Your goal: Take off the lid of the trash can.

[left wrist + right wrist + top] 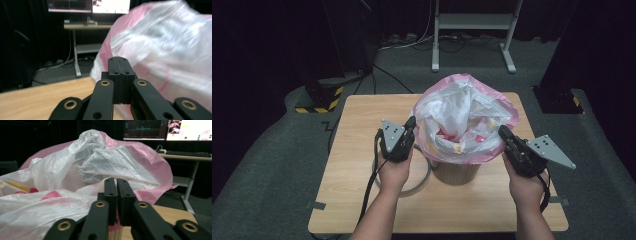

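A wooden bin [455, 172] stands near the middle of the light wooden table [362, 200], lined with a pink plastic bag [507, 112] whose mouth is stuffed with crumpled clear plastic [452, 110] and bits of red and yellow wrapping. From the high view, the left gripper [411, 123] sits against the bag's left rim and the right gripper [502, 131] against its right rim, one hand behind each. The left gripper view adds the detail that its jaws are pressed together, with the blurred pink film just beyond and to the right of the tips (whether any film is caught in them I cannot tell). The right gripper view shows its jaws closed too, a sliver of pink film [113, 227] showing low between them. A thin ring [424, 177] lies flat on the table left of the bin, partly under the left hand. The bag overhangs the bin on every side; bare tabletop lies open to the left and along the near edge, less on the right.
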Motion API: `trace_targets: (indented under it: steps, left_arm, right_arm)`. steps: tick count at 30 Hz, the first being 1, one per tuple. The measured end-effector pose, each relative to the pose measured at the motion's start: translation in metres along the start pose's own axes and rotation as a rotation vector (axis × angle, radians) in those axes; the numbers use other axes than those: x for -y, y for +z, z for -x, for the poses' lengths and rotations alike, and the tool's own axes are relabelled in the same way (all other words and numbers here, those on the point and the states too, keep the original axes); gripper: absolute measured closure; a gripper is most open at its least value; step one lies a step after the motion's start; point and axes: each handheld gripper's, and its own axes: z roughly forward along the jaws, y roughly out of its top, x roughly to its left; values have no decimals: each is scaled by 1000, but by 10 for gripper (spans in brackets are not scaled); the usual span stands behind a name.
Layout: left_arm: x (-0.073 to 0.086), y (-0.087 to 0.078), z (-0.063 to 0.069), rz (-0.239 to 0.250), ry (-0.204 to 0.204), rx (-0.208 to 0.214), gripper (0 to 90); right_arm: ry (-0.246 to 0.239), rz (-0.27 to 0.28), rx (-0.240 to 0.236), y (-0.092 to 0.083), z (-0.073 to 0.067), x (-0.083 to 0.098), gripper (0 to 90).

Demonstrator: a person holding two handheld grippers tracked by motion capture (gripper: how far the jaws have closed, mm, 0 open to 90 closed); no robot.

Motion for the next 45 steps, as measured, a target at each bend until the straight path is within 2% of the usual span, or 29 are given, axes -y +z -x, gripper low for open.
trace_targets:
  steps: [2, 8, 11, 12, 17, 18, 22, 27, 29, 32, 35, 37, 42, 45]
  left_arm:
    - [11, 1, 0, -26, 3, 10, 897]
    - [43, -5, 11, -86, 24, 62, 898]
    - [60, -7, 21, -108, 32, 92, 898]
    - [64, -8, 24, -114, 50, 97, 898]
    - [75, -12, 30, -133, 67, 122, 898]
    - [75, -14, 29, -130, 68, 124, 898]
    - [73, -23, 29, -120, 69, 138, 898]
    - [79, -29, 43, -126, 96, 185, 897]
    - [83, -32, 52, -133, 108, 218, 897]
    - [88, -35, 60, -137, 121, 242, 884]
    - [87, -41, 62, -117, 127, 241, 788]
    - [84, -48, 61, -85, 126, 226, 751]
    - [74, -63, 53, -12, 121, 184, 721]
    - [74, -63, 47, -14, 117, 155, 717]
  right_arm:
    - [-36, -5, 17, 0, 0, -1, 896]
    - [-28, -33, 70, 6, 21, 6, 896]
    - [-42, -68, 87, 17, 29, 14, 896]
    - [-43, -81, 90, 22, 30, 17, 896]
    - [-46, -124, 89, 42, 31, 25, 890]
    - [-48, -124, 93, 42, 30, 24, 857]
    - [-44, -80, 103, 30, 25, 15, 733]
    - [-44, -24, 79, 2, 11, 5, 679]
    - [-45, -18, 63, -8, 4, 6, 675]
    - [-60, -34, 52, -14, -5, 13, 674]
    - [-77, -65, 68, -11, -7, 20, 673]
    - [-62, -96, 70, -4, -5, 25, 679]
    - [-51, -108, 104, 12, 6, 25, 700]
    - [-48, -126, 113, 30, 16, 23, 708]
